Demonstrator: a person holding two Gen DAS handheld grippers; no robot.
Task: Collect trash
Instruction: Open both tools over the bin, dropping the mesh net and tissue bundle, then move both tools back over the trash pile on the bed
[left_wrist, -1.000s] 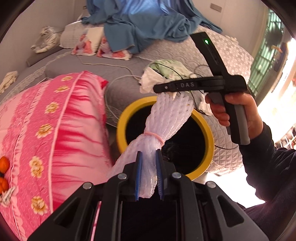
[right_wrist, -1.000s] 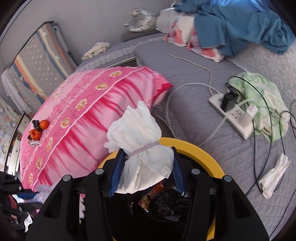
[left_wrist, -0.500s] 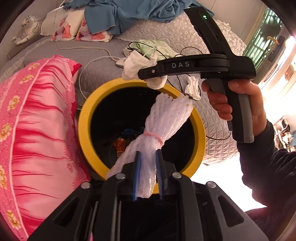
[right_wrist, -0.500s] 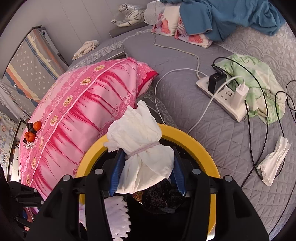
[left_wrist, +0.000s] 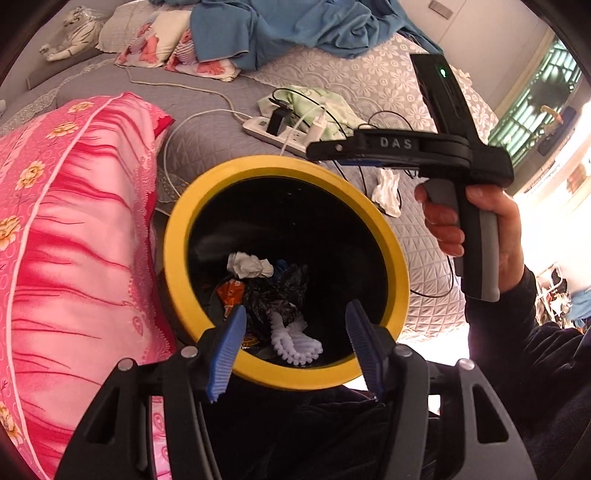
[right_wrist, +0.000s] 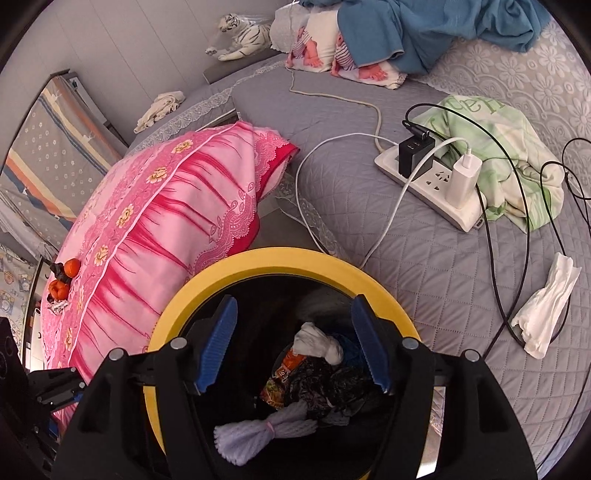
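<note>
Yellow bin (right_wrist: 280, 260) holds 2 bundles; my 2 grippers just opened, empty; tissue (right_wrist: 546, 306) at 3 o'clock remains.

A round bin with a yellow rim (right_wrist: 258, 258) and black inside stands against the bed's edge. At its bottom lie a white foam net bundle (right_wrist: 258, 430) tied with a pink band, a knotted white tissue wad (right_wrist: 317, 343) and dark wrappers. A crumpled white tissue (right_wrist: 546, 306) lies on the bed's grey quilt.
</note>
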